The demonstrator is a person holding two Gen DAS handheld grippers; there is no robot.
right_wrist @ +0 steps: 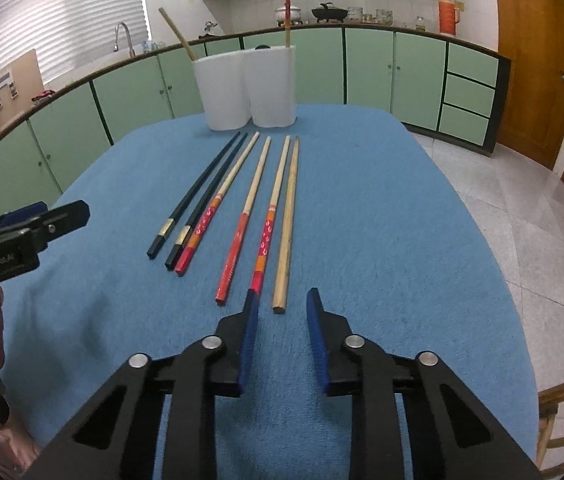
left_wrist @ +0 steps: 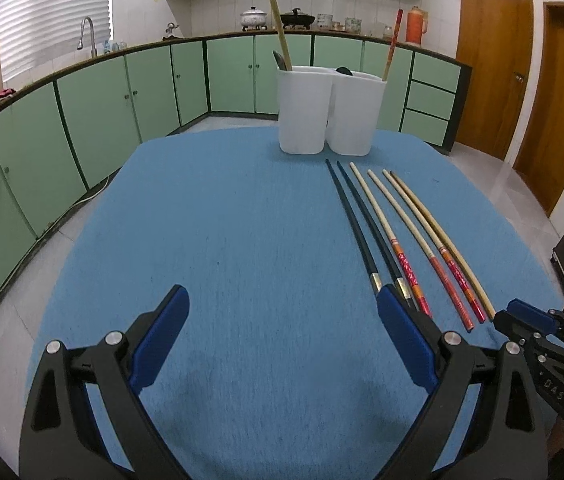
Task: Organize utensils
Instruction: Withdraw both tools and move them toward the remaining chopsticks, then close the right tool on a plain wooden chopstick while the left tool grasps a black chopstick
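Six chopsticks lie side by side on the blue tablecloth point(left_wrist: 222, 220): two black ones point(right_wrist: 198, 196), three with red handles point(right_wrist: 242, 220) and a plain bamboo one point(right_wrist: 288, 220). Behind them stands a white double holder point(right_wrist: 248, 88) with a bamboo chopstick point(left_wrist: 280, 32), a red chopstick point(left_wrist: 393, 44) and a dark spoon in it. My right gripper point(right_wrist: 282, 294) hangs low over the cloth, jaws narrow. The near end of the plain bamboo chopstick lies in the gap, with neither pad pressing on it. My left gripper point(left_wrist: 282, 294) is wide open and holds nothing, left of the black chopsticks point(left_wrist: 356, 224).
Green kitchen cabinets point(left_wrist: 94, 120) and a counter with a sink curve round behind the table. Wooden doors point(right_wrist: 534, 60) stand at the right. A bamboo chair point(right_wrist: 562, 400) sits off the table's near right edge. A tiled floor surrounds the table.
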